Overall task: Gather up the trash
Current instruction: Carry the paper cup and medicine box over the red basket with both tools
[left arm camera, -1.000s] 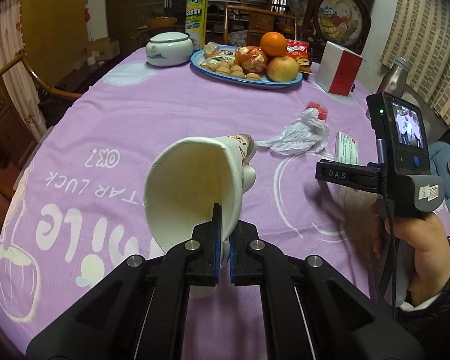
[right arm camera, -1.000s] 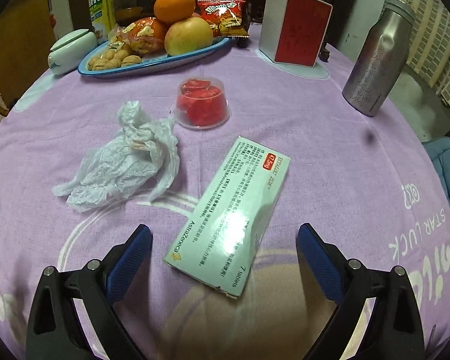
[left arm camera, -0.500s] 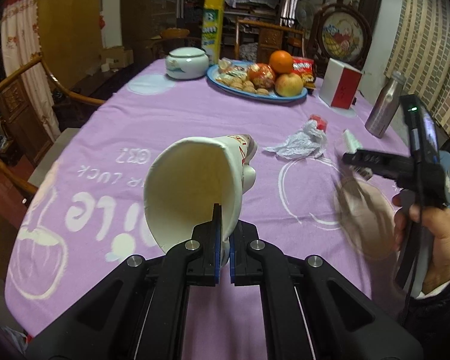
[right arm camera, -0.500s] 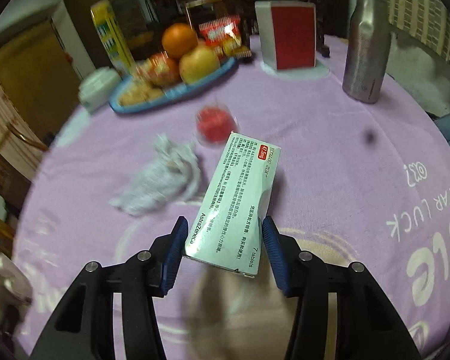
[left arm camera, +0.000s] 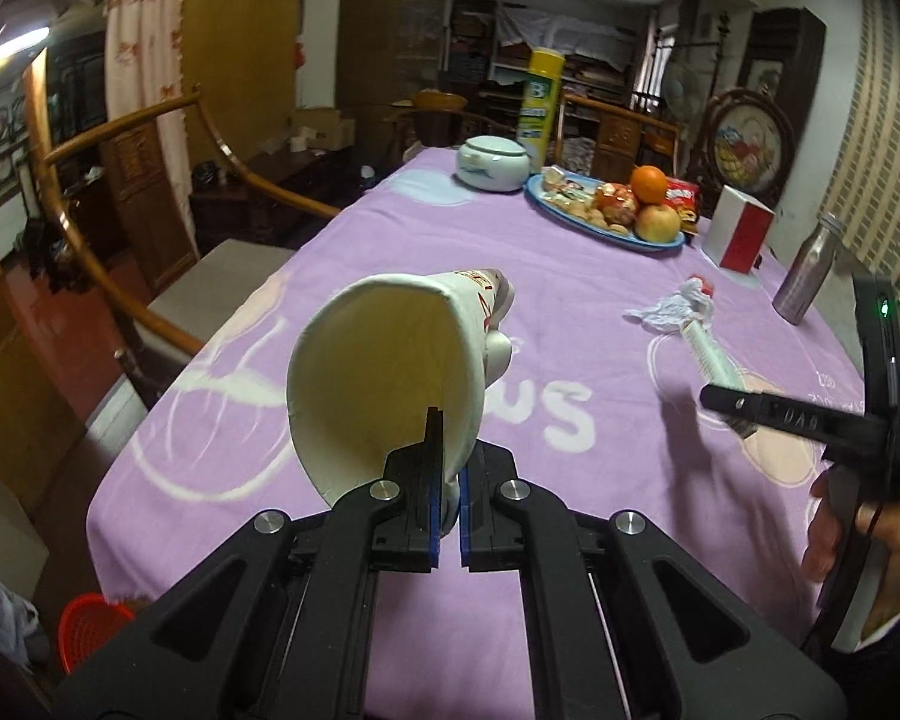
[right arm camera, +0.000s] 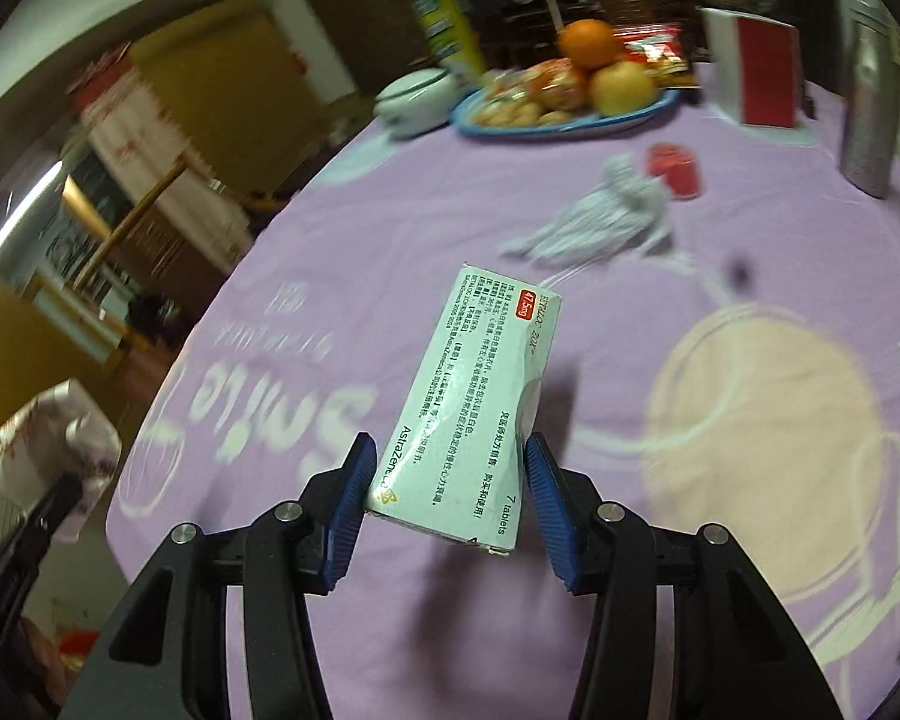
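Observation:
My left gripper (left arm camera: 447,438) is shut on the rim of a white paper cup (left arm camera: 384,384), which lies tilted with its mouth toward the camera, above the purple tablecloth (left arm camera: 390,252). My right gripper (right arm camera: 450,462) is shut on a pale green medicine box (right arm camera: 480,384), its blue pads pressing both long sides, and holds it clear of the cloth. In the left wrist view that box (left arm camera: 705,348) sticks out ahead of the right gripper. On the table lie a crumpled white wrapper (right arm camera: 600,222) and, just behind it, a small red jelly cup (right arm camera: 675,171).
At the far end stand a blue fruit plate (left arm camera: 570,217), a white lidded jar (left arm camera: 491,163), a yellow can (left arm camera: 543,99), a red-and-white box (left arm camera: 741,234) and a metal bottle (left arm camera: 804,273). A wooden chair (left arm camera: 150,228) stands left; a red basket (left arm camera: 90,627) sits on the floor.
The right gripper closed on the medicine box and lifted it off the cloth. Both grippers pulled back and left from the table's middle; the left one still holds the cup.

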Demonstrator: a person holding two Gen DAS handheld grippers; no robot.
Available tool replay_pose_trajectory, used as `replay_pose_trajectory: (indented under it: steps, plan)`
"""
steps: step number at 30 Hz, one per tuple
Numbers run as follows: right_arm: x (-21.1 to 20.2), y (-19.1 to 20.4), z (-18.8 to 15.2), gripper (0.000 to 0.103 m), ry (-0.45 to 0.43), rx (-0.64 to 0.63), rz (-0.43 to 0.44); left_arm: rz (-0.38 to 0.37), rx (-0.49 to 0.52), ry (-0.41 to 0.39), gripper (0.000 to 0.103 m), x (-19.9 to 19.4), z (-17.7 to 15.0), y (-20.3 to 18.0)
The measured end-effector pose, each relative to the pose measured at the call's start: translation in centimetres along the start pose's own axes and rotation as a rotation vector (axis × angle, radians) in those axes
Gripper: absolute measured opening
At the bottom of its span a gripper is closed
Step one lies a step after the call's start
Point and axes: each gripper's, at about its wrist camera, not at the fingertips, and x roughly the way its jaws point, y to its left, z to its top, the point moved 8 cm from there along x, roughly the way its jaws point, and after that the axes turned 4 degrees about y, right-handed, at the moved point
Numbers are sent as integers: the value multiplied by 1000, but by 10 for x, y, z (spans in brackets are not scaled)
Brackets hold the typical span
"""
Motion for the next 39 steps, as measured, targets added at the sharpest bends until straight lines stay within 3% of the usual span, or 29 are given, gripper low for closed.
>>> replay_pose_trajectory:
  steps: [13,19,25,31,39]
  plan:
    - [-2,116,-66,51,88,-193,129,29,-96,-41,5,-51,-47,60]
    - [-4,201,-100,51,145,-350,237,117,-200,-53,5,-82,-75,123]
    - [6,305,-159,51,241,-593,337,197,-306,-31,5,-107,-110,186]
    - [33,385,-218,51,356,-768,386,288,-446,47,5,-104,-164,259]
    - [103,454,-295,51,581,-874,395,408,-660,245,5,-76,-263,350]
